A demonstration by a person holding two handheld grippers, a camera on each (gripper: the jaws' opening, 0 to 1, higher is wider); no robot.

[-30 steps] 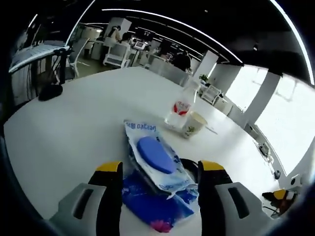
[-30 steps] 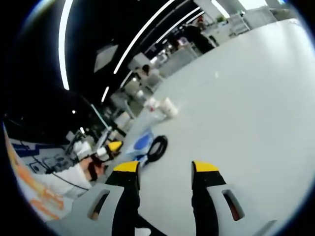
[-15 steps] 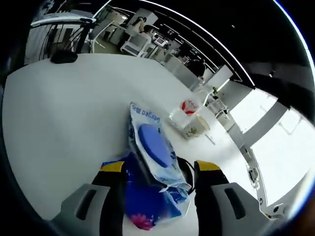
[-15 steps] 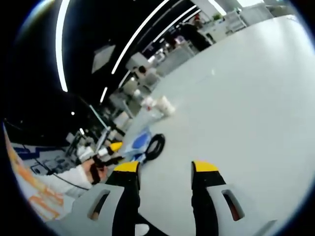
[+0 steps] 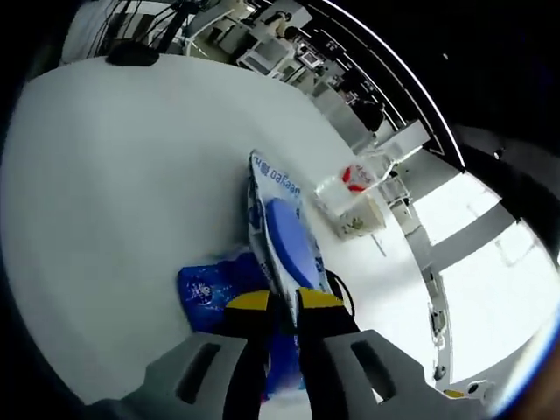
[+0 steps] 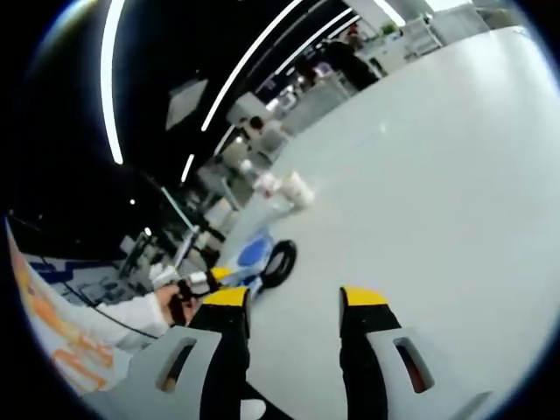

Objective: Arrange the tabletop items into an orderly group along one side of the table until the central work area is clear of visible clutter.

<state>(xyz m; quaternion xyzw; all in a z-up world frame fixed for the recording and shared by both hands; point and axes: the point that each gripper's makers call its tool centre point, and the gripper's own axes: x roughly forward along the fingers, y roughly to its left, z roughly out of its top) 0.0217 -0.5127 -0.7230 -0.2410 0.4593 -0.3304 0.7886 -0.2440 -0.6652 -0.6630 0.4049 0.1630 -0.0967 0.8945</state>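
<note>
Two grippers: both mine, one in each hand
Left gripper [image 5: 284,304]: jaws pinched narrow on the near edge of the wipes pack [image 5: 284,241]
Wipes pack: white with a blue lid, tilted up on the table [image 5: 105,192], leaning over a blue packet [image 5: 210,289]
Black ring [image 5: 341,293]: on the table just behind the pack
Bottle [image 5: 350,179]: clear, red label, beyond the pack, beside a paper cup [image 5: 360,223]
Right gripper [image 6: 293,302]: jaws wide apart, holding nothing, above bare table
Seen from my right gripper: pack [image 6: 248,254], ring [image 6: 278,262], bottle [image 6: 266,184] and cup [image 6: 298,190] in a row along the far left of the table [image 6: 437,175], my other hand [image 6: 171,304] at the pack
</note>
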